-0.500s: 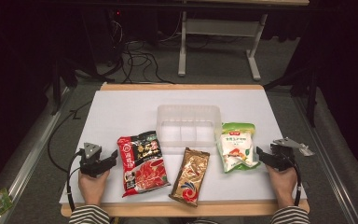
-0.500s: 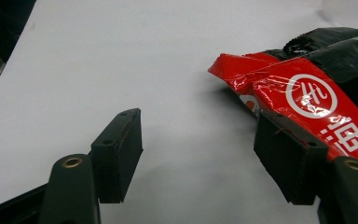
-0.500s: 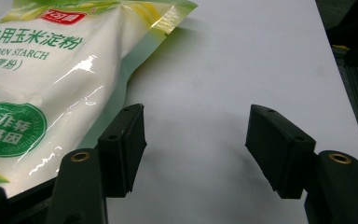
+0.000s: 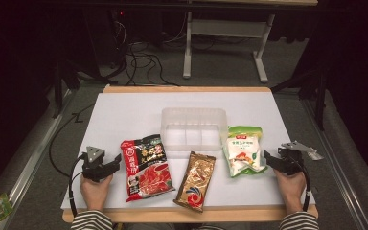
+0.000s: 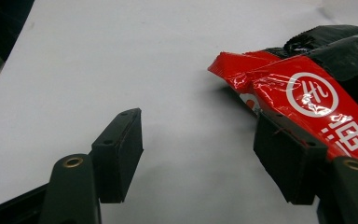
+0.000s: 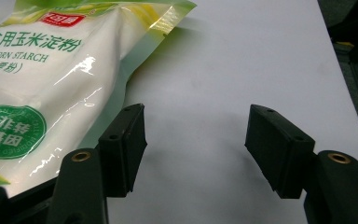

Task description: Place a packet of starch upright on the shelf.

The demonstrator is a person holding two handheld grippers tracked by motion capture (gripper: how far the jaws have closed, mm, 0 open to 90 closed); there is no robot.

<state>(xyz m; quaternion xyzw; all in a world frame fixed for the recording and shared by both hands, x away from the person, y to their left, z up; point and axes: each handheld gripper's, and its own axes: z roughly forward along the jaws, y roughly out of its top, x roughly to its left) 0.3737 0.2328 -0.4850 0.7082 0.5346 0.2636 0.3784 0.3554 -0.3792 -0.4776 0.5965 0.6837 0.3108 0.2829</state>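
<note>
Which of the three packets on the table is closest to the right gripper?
The green-and-white corn starch bag, right of the gold packet and the red one.

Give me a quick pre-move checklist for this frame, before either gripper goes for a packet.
1. Left gripper jaws open, nothing between them: ok.
2. Right gripper jaws open, nothing between them: ok.
3. Red packet lies flat just beside the left gripper, edge within its gripper view: ok.
4. Corn starch bag lies flat beside the right gripper: ok.
5. Clear plastic bin upright with nothing visible inside: ok.
6. Gold packet lies apart from both neighbouring packets: ok.
</note>
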